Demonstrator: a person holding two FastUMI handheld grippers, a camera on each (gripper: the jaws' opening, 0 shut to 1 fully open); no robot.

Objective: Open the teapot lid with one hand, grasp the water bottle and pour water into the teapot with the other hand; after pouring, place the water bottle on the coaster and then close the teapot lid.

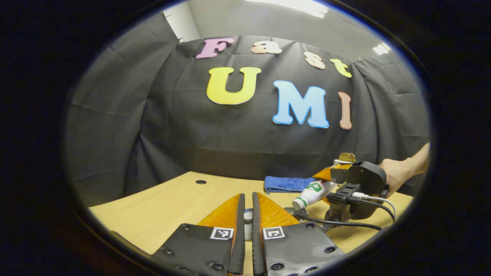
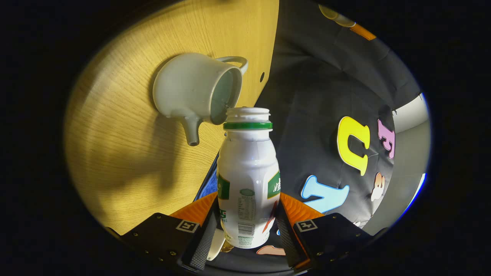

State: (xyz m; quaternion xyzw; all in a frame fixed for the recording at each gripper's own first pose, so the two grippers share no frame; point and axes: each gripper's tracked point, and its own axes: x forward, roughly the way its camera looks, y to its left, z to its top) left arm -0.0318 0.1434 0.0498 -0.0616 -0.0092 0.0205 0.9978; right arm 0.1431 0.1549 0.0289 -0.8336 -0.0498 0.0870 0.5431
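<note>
In the right gripper view, the right gripper (image 2: 247, 226) was clamped on the water bottle (image 2: 247, 180), a finger pressed to each flank of its white body at bottom centre of the frame. The bottle's uncapped mouth, ringed by a green collar, sat right at the open rim of the teapot (image 2: 193, 90), which filled the upper left with its spout pointing down-frame and its handle at the top. The wooden table (image 2: 115, 153) spread across the left half of that tilted view.

Over in the left gripper view, the left gripper (image 1: 248, 218) had its fingers drawn almost together at bottom centre, with a small pale rounded thing, likely the teapot lid (image 1: 248, 217), wedged in the narrow gap; contact on both sides was hard to confirm. To the right of that frame, a hand (image 1: 395, 174) held the other gripper with the bottle tipped mouth-down toward the left. A blue cloth (image 1: 285, 184) lay folded behind it at mid-frame.
</note>
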